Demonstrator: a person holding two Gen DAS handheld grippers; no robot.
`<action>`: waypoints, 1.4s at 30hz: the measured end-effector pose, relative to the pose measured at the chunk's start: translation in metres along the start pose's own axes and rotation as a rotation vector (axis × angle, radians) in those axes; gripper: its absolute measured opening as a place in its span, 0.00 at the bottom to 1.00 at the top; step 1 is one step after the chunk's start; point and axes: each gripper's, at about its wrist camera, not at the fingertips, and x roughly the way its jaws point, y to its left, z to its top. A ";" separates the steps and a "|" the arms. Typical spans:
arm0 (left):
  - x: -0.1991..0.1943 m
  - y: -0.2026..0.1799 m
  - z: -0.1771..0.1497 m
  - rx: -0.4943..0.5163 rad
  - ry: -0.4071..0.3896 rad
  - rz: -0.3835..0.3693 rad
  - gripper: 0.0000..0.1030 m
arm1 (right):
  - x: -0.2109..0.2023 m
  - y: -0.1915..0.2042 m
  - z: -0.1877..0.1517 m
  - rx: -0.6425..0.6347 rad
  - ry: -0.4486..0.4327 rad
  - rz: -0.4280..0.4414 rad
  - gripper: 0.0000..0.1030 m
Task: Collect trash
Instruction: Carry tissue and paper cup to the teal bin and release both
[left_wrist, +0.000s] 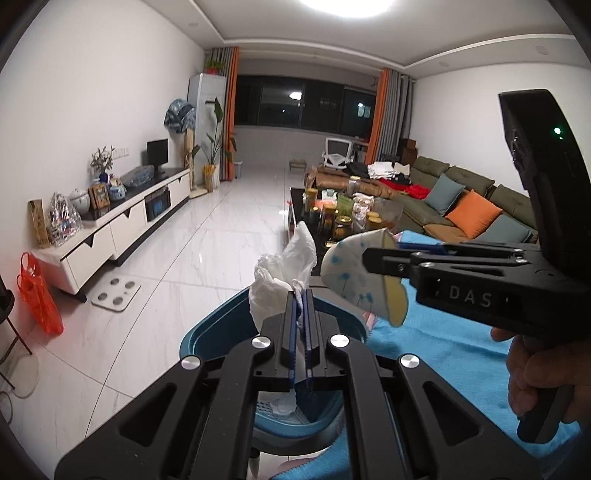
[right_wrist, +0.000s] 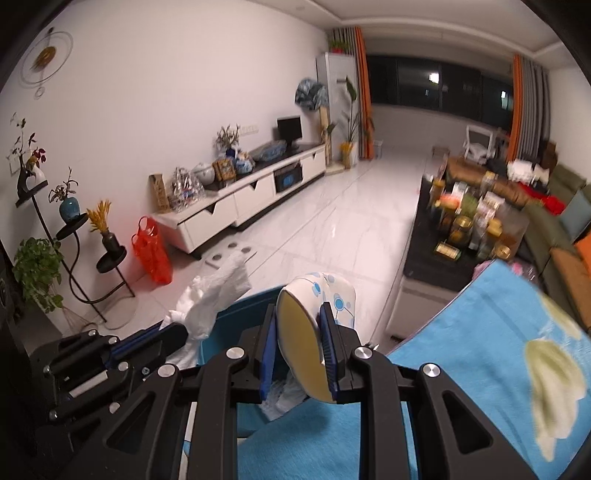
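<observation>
My left gripper (left_wrist: 302, 293) is shut on a crumpled white tissue (left_wrist: 282, 271), which sticks up above the fingers. Below it sits a blue trash bin (left_wrist: 207, 332) with white waste inside. The right gripper (right_wrist: 297, 314) is shut on a squashed paper cup (right_wrist: 314, 314), white with blue dots and a yellowish inside. In the left wrist view this cup (left_wrist: 354, 277) hangs to the right of the tissue, over the bin's far edge. In the right wrist view the left gripper (right_wrist: 177, 334) with the tissue (right_wrist: 210, 295) lies to the left of the cup, above the bin (right_wrist: 240, 310).
A blue blanket (left_wrist: 443, 350) covers the surface on the right, next to the bin. Behind stands a dark coffee table (right_wrist: 436, 266) crowded with jars. A white TV cabinet (left_wrist: 122, 225), an orange plastic bag (left_wrist: 38, 295) and a floor scale (left_wrist: 116, 291) are on the left. White tiled floor lies between.
</observation>
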 end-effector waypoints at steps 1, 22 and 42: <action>0.008 0.003 -0.001 -0.010 0.011 0.001 0.03 | 0.006 0.000 0.000 0.007 0.015 0.011 0.20; 0.165 0.079 -0.068 -0.120 0.267 0.024 0.04 | 0.109 0.015 -0.012 0.072 0.334 0.069 0.20; 0.181 0.066 -0.076 -0.143 0.292 0.040 0.35 | 0.120 0.007 -0.009 0.125 0.370 0.070 0.50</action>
